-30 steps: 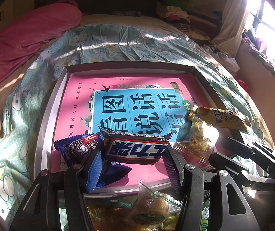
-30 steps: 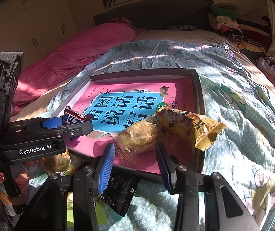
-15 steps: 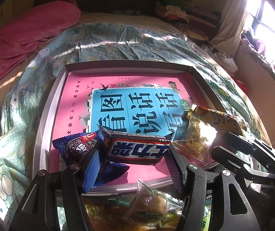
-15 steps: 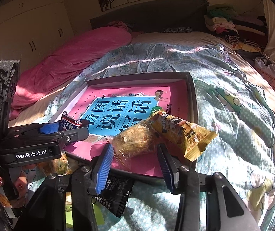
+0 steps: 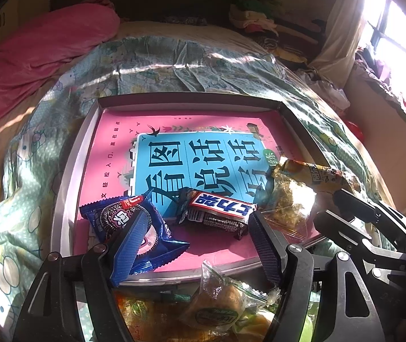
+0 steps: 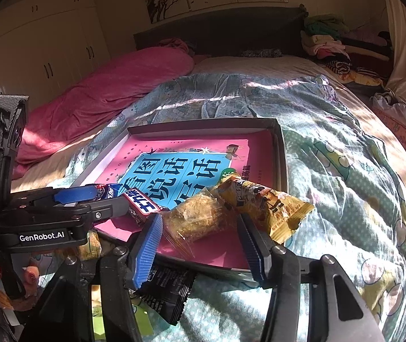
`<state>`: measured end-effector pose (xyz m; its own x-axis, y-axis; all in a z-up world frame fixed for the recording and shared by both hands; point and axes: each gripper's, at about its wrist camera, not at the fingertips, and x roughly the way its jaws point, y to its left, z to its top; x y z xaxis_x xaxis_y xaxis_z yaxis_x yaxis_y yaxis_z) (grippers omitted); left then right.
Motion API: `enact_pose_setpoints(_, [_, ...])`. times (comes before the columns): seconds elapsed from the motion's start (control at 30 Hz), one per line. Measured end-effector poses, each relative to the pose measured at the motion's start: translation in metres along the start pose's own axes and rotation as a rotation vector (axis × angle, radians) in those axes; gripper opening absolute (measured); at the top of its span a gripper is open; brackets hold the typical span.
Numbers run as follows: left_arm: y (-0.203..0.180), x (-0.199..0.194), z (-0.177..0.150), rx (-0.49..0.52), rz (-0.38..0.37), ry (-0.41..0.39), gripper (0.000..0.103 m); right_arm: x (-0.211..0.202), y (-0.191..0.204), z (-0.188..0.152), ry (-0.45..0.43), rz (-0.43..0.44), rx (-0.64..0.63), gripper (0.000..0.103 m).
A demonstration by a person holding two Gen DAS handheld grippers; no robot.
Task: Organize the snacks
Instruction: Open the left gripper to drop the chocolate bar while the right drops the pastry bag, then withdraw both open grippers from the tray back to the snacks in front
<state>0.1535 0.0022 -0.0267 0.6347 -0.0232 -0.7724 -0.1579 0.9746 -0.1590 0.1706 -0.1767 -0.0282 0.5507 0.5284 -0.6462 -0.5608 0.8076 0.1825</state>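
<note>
Both sets of jaws have just been opening. The left gripper (image 5: 194, 242) no longer pinches the chocolate bar (image 5: 220, 209), which has dropped flat onto the pink book (image 5: 174, 131) inside the shallow box (image 5: 69, 171), beside the blue cookie packet (image 5: 123, 222). The right gripper (image 6: 203, 242) stands apart around the clear-wrapped pastry (image 6: 200, 219), its pads seemingly off the wrapper; the yellow snack bag (image 6: 262, 202) lies just beyond, hanging over the box's edge. This looks like the release step. Next, each gripper probably needs to back out and reach for the loose snacks in front of the box, such as the black packet (image 6: 168, 293).
</note>
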Motion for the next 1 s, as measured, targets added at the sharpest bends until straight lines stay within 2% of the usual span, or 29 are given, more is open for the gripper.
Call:
enact_pose_setpoints(0.53, [0.013, -0.021, 0.005, -0.068, -0.013, -0.048, 0.078, -0.008, -0.007, 0.004, -0.046, -0.026, 0.022, 0.062])
enact_pose_setpoints(1.0, [0.019, -0.034, 0.004, -0.078, -0.01, -0.065, 0.079, -0.018, -0.01, 0.008, -0.094, -0.039, 0.039, 0.067])
